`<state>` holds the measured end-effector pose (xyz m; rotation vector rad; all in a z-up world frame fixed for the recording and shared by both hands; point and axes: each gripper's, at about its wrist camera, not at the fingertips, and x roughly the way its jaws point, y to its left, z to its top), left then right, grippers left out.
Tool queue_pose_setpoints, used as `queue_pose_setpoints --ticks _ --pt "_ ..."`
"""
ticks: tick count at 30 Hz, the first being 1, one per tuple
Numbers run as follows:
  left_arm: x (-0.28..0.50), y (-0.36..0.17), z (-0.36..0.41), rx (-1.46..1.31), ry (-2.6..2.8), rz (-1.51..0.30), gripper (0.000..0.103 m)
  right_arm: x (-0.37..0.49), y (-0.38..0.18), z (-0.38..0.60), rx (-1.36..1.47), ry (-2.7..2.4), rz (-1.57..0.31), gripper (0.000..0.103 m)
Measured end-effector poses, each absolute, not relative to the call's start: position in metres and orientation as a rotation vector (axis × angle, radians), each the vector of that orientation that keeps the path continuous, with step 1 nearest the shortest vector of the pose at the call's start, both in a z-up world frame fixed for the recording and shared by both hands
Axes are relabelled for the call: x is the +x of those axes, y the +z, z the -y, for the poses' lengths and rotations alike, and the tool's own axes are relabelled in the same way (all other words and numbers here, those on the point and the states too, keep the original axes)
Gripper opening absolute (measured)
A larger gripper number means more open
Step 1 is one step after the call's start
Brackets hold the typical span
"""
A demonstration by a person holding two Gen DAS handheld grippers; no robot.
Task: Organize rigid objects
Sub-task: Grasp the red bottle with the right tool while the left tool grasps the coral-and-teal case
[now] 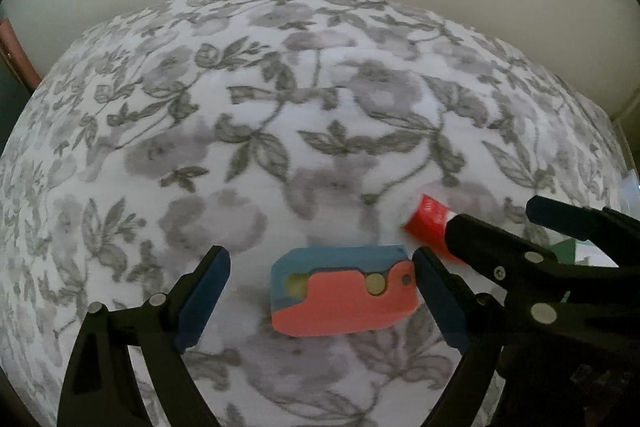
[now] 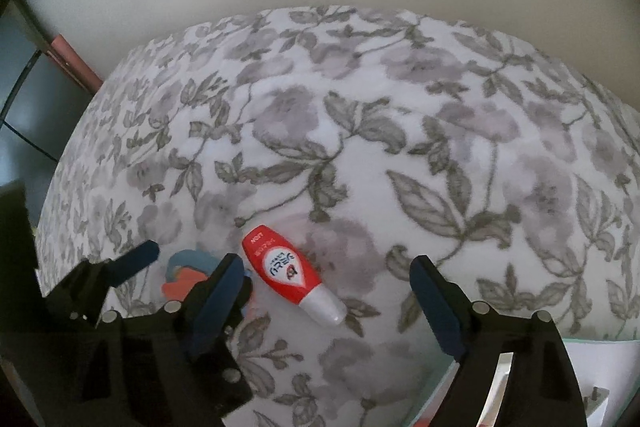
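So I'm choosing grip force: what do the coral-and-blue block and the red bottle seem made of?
Coral-and-blue block: looks like matte rigid plastic, layered in two colours, with a metal-looking round pin. Red bottle: probably glossy plastic, printed label, white cap; the sheen suggests it.

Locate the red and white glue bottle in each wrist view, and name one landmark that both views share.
Left wrist view: the red and white glue bottle shows at the right, partly hidden behind the right gripper.
Right wrist view: the bottle lies in full sight at lower centre, white tip toward the lower right.
Shared landmark: the blue and coral block on the floral cloth.
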<state>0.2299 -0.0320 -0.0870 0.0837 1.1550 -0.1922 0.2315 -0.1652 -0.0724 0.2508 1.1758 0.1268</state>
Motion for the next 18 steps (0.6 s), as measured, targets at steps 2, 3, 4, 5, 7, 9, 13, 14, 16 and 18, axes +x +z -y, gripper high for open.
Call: queue_pose_setpoints --ticks 2,3,4,5,7,9,13,14,16,18 --pt "0.232 -0.088 0.028 0.087 -0.183 -1.167 0.093 0.233 -0.076 0.161 0.248 0.135 -1.184 0.085" --pt "0.232 -0.089 0.026 0.096 -0.175 -1.172 0.093 0.233 -0.078 0.158 0.244 0.138 -1.19 0.084" --pt "0.233 -0.09 0.025 0.109 -0.166 -1.174 0.093 0.235 -0.081 0.156 0.24 0.139 -1.196 0.083" --pt "0.233 -0.09 0.024 0.122 -0.158 -1.175 0.093 0.236 -0.083 0.154 0.24 0.141 -1.202 0.082" --pt "0.234 -0.092 0.022 0.13 -0.16 -1.182 0.093 0.238 -0.087 0.151 0.247 0.147 -1.21 0.08" --pt "0.234 -0.094 0.021 0.122 -0.164 -1.196 0.093 0.24 -0.089 0.147 0.236 0.146 -1.214 0.074" --pt "0.232 -0.096 0.023 0.101 -0.19 -1.219 0.072 0.242 -0.089 0.139 0.189 0.13 -1.214 0.06" --pt "0.231 -0.096 0.024 0.113 -0.188 -1.221 0.072 0.241 -0.089 0.138 0.184 0.131 -1.211 0.05" --pt "0.229 -0.097 0.026 0.132 -0.193 -1.23 0.072 0.24 -0.089 0.134 0.175 0.124 -1.21 0.043" --pt "0.23 -0.097 0.025 0.128 -0.193 -1.238 0.071 0.238 -0.09 0.131 0.168 0.11 -1.208 0.036"
